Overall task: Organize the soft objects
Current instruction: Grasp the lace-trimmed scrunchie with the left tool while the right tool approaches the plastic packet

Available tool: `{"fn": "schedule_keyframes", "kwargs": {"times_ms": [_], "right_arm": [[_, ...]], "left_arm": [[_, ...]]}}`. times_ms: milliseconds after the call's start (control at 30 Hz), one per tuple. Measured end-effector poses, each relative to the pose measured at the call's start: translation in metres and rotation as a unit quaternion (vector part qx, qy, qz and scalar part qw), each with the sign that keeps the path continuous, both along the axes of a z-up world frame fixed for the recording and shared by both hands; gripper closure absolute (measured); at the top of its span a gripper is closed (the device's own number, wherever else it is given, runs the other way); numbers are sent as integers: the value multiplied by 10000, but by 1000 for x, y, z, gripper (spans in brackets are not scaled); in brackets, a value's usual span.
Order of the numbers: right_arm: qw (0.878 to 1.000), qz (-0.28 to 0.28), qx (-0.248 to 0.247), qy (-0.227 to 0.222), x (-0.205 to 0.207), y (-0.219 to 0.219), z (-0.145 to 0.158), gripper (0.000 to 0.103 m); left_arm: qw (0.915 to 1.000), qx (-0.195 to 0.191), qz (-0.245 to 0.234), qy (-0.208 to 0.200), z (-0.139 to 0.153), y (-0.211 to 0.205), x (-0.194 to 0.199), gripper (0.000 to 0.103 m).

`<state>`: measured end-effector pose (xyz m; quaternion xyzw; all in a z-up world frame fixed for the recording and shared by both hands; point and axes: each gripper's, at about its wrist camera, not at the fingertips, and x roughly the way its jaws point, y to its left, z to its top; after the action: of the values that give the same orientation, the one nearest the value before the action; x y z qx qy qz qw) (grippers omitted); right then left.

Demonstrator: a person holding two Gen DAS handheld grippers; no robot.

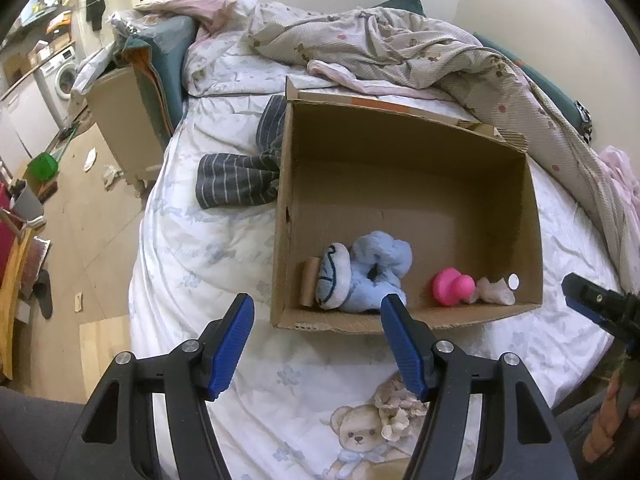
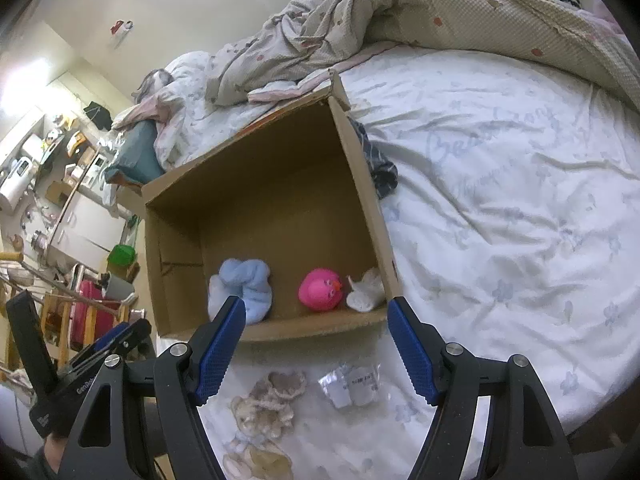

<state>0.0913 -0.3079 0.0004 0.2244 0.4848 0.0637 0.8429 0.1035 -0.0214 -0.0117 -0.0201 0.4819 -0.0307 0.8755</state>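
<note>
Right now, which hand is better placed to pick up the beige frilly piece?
Probably the right gripper: open, with the beige frilly piece lying just below its jaws. In the left view it sits off-centre.

Both fisheye views: even, warm indoor light; a glare patch washes out the upper-left room corner in the right wrist view. Straight lines bow toward dark vignetted corners; the box (image 1: pixel 404 184) interior lies shadowed.

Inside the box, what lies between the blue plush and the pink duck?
Only bare cardboard floor lies between the blue plush and the pink duck, seen in both wrist views.
</note>
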Motion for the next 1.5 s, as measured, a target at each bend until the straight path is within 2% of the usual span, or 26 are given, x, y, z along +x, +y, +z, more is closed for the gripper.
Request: {"fn": "schedule_keyframes", "kwargs": {"times_ms": [133,367,500,567,667,767,833,967,1100,1200,1233,1267,1300,1333,1500], "right_arm": [[9999,53,-23,142,-8,3,-5,25],[9956,63,52,932,-16,9,-33,25],[9930,95,118,1174,-17,8,-43,25],[9917,59,117,1278,-17,7,-48,25],[9904,-36,210,1367,-15,2,-52,25],[9903,-90,241,1368,-14,-1,-53,25],[9900,-112,258,1380,-15,-2,-53,25],[9896,-138,217,1416,-17,-5,-54,25],[9889,-220,238,1449,-18,-10,-55,25],[9884,-239,236,1480,-18,-10,-57,25],[9884,-228,227,1485,-18,-9,-57,25],[9884,-218,219,1490,-18,-9,-57,25],[9883,-211,216,1495,-17,-9,-57,25],[9882,-208,222,1502,-17,-9,-58,25],[9879,-214,318,1501,-14,-9,-58,25]], "left_arm": [[10000,-13,14,62,-4,-2,-7,40],[9994,49,47,352,-25,-10,-25,40],[9983,117,-142,549,-41,-21,-30,40],[9970,-47,-258,723,-50,-27,-32,40],[9916,-371,-636,1068,-68,-44,-33,40],[9886,-408,-994,1054,-75,-61,-35,40],[9841,-524,-1202,1198,-81,-73,-30,40],[9793,-715,-1143,1507,-92,-86,-12,40],[9684,-661,-1036,2168,-121,-98,12,41],[9682,-583,-1129,2153,-126,-103,21,42],[9673,-550,-1187,2173,-128,-105,23,48],[9651,-547,-1282,2216,-130,-107,24,61],[9644,-502,-1320,2236,-131,-108,25,68],[9644,-437,-1340,2238,-130,-109,26,82],[9700,-592,-1356,1931,-108,-94,22,87]]}}
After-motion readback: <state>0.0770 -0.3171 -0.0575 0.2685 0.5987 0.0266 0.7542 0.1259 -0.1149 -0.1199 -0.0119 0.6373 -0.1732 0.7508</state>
